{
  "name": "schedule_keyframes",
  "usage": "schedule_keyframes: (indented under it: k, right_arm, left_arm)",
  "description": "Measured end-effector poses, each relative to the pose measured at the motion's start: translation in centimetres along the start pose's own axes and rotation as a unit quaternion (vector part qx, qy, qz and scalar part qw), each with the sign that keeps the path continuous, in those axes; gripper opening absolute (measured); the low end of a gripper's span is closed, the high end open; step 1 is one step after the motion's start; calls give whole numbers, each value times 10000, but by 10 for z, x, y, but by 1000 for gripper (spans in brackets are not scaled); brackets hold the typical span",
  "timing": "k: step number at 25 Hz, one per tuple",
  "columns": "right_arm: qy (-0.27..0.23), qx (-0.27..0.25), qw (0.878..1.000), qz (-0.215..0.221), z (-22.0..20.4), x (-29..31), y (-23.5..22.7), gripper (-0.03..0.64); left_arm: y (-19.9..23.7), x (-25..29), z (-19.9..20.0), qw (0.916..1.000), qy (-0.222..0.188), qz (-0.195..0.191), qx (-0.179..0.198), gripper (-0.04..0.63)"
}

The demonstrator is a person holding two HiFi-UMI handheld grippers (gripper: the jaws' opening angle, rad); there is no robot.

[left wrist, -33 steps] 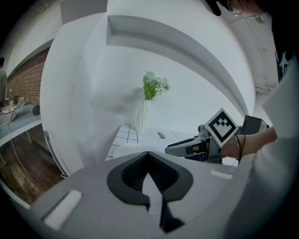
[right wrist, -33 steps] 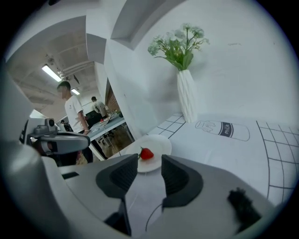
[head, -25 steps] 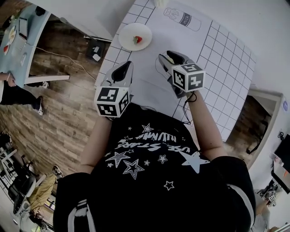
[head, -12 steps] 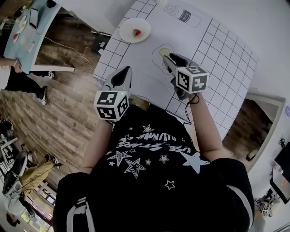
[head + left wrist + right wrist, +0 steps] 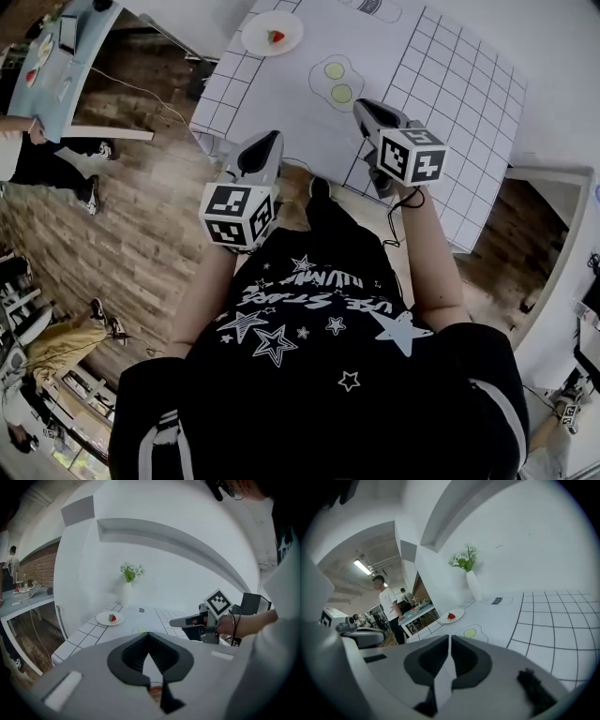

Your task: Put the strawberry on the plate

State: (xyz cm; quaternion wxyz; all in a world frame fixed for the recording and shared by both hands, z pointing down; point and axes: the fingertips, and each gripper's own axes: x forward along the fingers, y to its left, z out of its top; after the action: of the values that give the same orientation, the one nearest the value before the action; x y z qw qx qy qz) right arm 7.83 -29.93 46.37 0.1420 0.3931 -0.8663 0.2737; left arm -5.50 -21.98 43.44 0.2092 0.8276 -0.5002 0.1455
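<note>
The strawberry (image 5: 276, 37) lies on the plate (image 5: 253, 37), close to its middle, at the far left corner of the counter (image 5: 450, 84). It is a small red lump with a darker, greenish leafy bit on one side. In the left gripper view that leafy end sits to the left of the red flesh (image 5: 112, 618). It is too small for me to tell its long axis with any certainty. The plate is round, white, shallow and smooth.

The counter top is white and matt. Thin dark lines mark it into squares around a plain sheet, and a fried-egg drawing (image 5: 333, 80) with two yellow-green yolks is printed on that sheet. A slim white vase (image 5: 125, 594) with green sprigs stands at the far edge, by the wall.

My left hand-held gripper (image 5: 267, 142) hangs off the near edge of the counter over the wooden floor (image 5: 141, 234). Its dark ribbed jaws are pressed together with nothing between them. My right hand-held gripper (image 5: 367, 108) is over the near part of the counter, well apart from the plate. Its jaws are closing to a thin slit and are empty.
</note>
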Motion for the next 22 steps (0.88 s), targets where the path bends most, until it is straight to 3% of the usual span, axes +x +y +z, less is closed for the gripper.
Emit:
schedule_keyframes:
  k: [5,16,22]
  right_arm:
    - [84,-171,9998,-29,-14,-32,29,17]
    - [-318,-436,9985,-96,-48,-120,91,14]
    - [-392,-413,9982,-189,-71,-176,104,14]
  left_arm:
    - [-10,-43,-20,10000,-84,12,-53,9]
    - [-63,-135,-63,9952,-915,128,-312,9]
    - [-89,-162,-81,9943,-972,98,-423,9]
